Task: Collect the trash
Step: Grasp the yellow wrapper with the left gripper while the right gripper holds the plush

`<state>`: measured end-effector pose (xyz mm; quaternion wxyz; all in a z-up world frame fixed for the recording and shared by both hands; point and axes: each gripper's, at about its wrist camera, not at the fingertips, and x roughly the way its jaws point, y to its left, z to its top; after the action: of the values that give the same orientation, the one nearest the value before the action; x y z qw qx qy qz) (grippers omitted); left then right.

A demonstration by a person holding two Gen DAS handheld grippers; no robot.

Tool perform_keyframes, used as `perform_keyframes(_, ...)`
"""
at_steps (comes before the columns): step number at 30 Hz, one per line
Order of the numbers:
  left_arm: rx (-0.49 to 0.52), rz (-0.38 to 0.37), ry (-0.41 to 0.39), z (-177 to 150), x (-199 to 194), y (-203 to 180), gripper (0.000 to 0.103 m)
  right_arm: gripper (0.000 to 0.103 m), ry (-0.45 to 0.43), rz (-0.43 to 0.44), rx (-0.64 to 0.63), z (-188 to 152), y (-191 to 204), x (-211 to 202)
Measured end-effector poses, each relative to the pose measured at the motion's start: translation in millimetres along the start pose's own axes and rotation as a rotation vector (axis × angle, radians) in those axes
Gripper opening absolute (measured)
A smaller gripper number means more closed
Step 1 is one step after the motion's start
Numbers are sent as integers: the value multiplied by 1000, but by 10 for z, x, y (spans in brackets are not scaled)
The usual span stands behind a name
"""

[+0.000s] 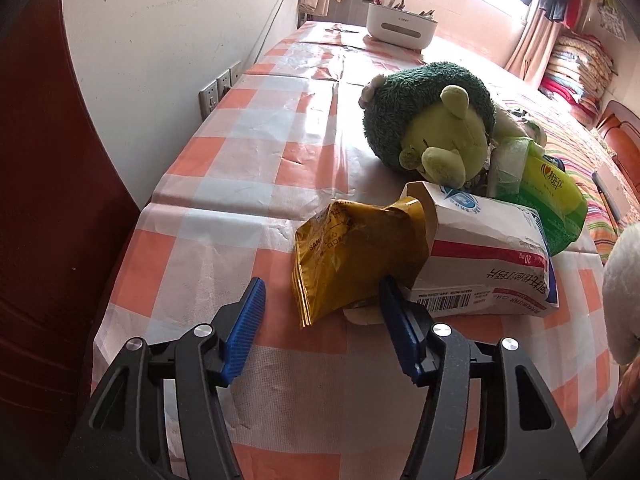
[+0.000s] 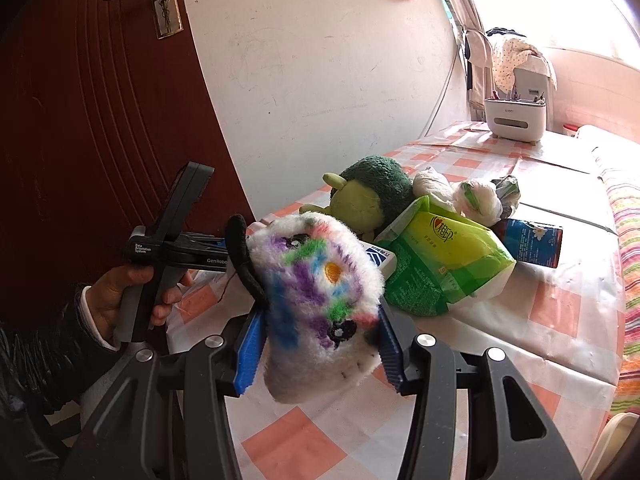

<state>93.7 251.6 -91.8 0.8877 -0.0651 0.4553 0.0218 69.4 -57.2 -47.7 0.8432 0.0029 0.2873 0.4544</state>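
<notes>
A crumpled yellow snack bag [image 1: 352,256] lies on the checked tablecloth, partly tucked into an open white and red medicine box [image 1: 488,256]. My left gripper [image 1: 322,308] is open just in front of the bag, its right finger touching the bag's edge. A green tissue pack [image 1: 556,196] lies behind the box; it also shows in the right wrist view [image 2: 440,260]. My right gripper [image 2: 318,344] is shut on a fluffy white multicoloured plush toy [image 2: 316,300] and holds it above the table. White crumpled wrappers [image 2: 476,196] and a blue can [image 2: 532,240] lie beyond.
A green hedgehog plush [image 1: 432,120] sits mid-table, also in the right wrist view [image 2: 372,192]. A white holder [image 1: 400,26] stands at the far end. The wall with sockets [image 1: 218,90] runs along the left. A red door [image 2: 80,120] stands left. A striped bed [image 1: 576,152] lies right.
</notes>
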Motion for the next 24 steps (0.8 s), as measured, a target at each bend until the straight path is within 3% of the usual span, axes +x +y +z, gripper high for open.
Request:
perform_keyframes(2, 1, -8, 1, 18, 35, -4, 32, 48, -6, -9, 6, 0, -23, -15)
perform_keyframes(5, 0, -7, -7, 38, 50, -4, 24, 48, -17, -15, 17, -12, -58, -65)
perform_keyframes(6, -2, -5, -10, 40, 49, -3, 16, 48, -22, -20, 20, -15, -64, -81)
perform_keyframes(13, -39, 63, -132, 67, -234, 24, 14, 48, -59, -37, 21, -6, -60, -215)
perform_keyframes(24, -89, 58, -262, 85, -672, -135, 14, 48, -94, -94, 27, -34, -117, -412)
